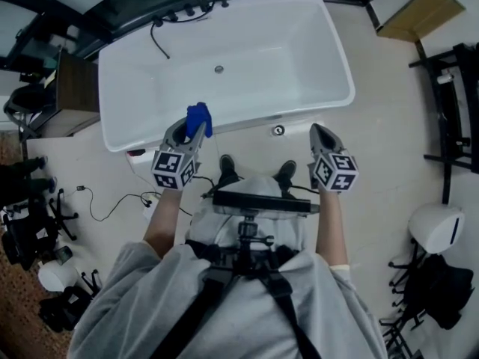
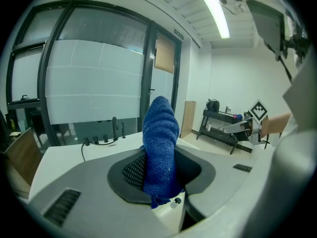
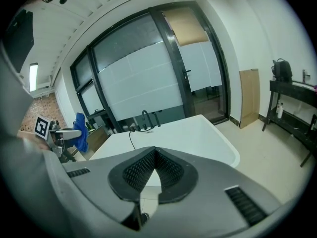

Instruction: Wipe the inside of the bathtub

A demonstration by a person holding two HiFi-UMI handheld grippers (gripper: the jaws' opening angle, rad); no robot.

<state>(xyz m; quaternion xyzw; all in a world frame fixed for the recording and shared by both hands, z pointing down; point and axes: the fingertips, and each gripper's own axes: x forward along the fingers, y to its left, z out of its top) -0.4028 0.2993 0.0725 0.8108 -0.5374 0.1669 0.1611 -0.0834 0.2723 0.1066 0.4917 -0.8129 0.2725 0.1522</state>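
The white bathtub [image 1: 224,58] lies just ahead of my feet, with its drain [image 1: 218,69] in the middle of the bottom. My left gripper [image 1: 187,129] hovers over the near rim, shut on a blue cloth [image 1: 198,120] that sticks up between its jaws. The left gripper view shows that cloth [image 2: 161,148] pinched upright, the tub [image 2: 94,152] behind it. My right gripper [image 1: 320,134] hangs over the floor just right of the near rim. Its jaws meet at the tips with nothing between them [image 3: 155,155]. Beyond them is the tub [image 3: 188,133].
Black taps and a hose [image 1: 183,13] sit on the tub's far rim. A floor drain [image 1: 278,130] lies by my right foot. A black rack [image 1: 449,103] and a white round object [image 1: 438,226] stand to the right. Cables [image 1: 112,200] and a wooden cabinet [image 1: 75,88] are on the left.
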